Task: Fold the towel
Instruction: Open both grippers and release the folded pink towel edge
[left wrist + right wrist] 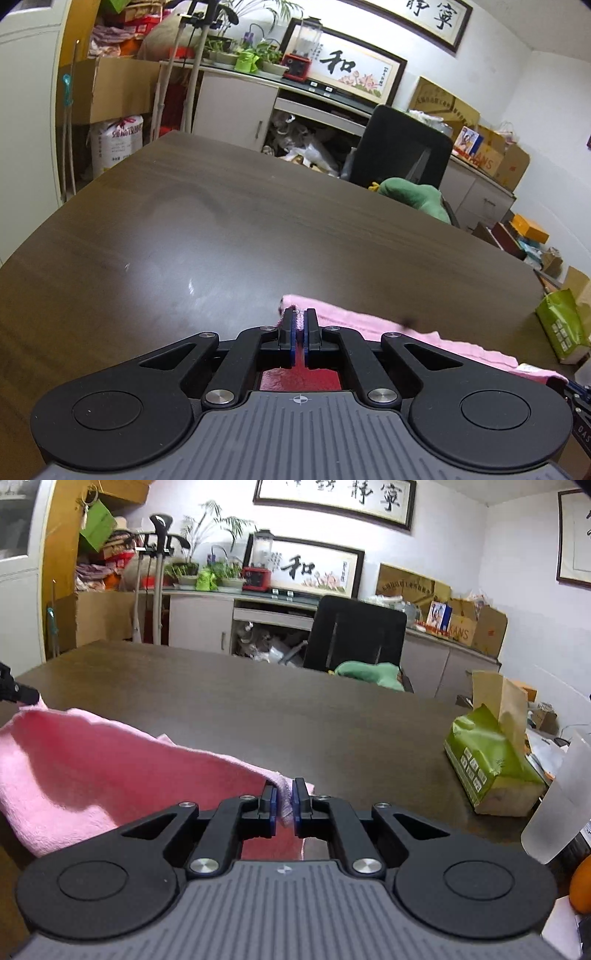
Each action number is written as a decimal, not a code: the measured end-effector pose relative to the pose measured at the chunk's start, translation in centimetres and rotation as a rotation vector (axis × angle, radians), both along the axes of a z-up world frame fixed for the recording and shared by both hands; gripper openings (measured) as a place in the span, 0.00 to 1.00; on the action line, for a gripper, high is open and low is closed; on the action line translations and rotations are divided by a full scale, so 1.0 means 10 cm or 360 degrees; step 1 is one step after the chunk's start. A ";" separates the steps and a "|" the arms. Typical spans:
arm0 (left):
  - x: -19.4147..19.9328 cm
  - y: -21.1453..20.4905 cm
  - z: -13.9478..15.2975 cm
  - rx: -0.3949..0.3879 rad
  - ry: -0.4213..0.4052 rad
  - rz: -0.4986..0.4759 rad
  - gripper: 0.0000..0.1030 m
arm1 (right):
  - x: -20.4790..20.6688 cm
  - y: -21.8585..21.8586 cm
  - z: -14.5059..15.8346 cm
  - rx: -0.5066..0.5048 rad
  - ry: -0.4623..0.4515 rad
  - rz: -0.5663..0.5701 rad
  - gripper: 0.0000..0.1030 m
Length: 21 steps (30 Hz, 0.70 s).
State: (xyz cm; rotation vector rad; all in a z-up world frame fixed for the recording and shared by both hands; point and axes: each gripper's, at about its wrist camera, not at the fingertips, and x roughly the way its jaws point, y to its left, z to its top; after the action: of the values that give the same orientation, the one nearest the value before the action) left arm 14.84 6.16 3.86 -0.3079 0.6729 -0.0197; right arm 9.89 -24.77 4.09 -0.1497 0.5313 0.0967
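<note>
A pink towel (92,771) hangs stretched between my two grippers above the dark wooden table (295,701). In the left wrist view my left gripper (299,325) is shut on one corner of the towel (388,328), whose edge runs off to the right. In the right wrist view my right gripper (284,801) is shut on the other corner, with pink cloth bunched between the blue pads. The towel sags to the left there, up to the tip of the left gripper (22,694) at the frame's edge. The towel's lower part is hidden under the gripper bodies.
A green tissue pack (487,760) with a brown paper bag lies on the table at the right, next to a frosted plastic cup (561,805) and an orange fruit (581,886). A black office chair (354,635) with a green cushion stands behind the table's far edge.
</note>
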 end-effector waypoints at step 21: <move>0.12 0.18 0.14 0.0005 -0.0069 0.0200 0.40 | 0.12 -0.31 -0.01 0.0259 -0.0076 -0.0148 0.45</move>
State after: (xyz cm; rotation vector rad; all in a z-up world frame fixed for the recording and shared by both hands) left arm 16.03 7.93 5.26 -0.3455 0.6093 0.0942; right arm 11.07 -27.91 3.98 0.0313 0.4801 0.0451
